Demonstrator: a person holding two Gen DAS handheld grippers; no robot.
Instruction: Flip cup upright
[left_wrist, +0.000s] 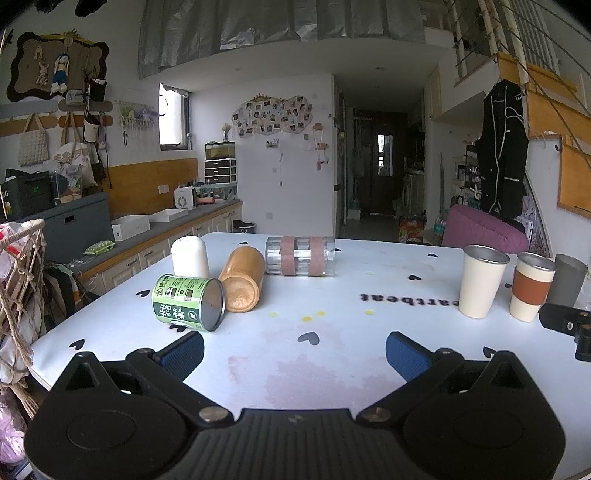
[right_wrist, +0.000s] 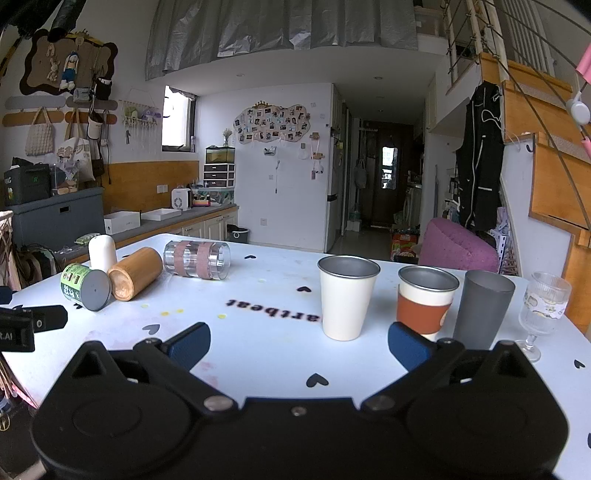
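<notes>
- My left gripper (left_wrist: 294, 350) is wide open above the table (left_wrist: 369, 354), holding nothing.
- Right gripper (right_wrist: 299, 341), same deal: spread apart, empty.
- Green cup (left_wrist: 188, 302), wooden cup (left_wrist: 243, 278) and clear cup (left_wrist: 300, 256) lie on their sides, far left.
- Cream cup (right_wrist: 347, 297) stands upright on the right.

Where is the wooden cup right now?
The wooden cup lies on its side at the table's left, between the green can and the clear ribbed cup, just in front of the white cup.
</notes>
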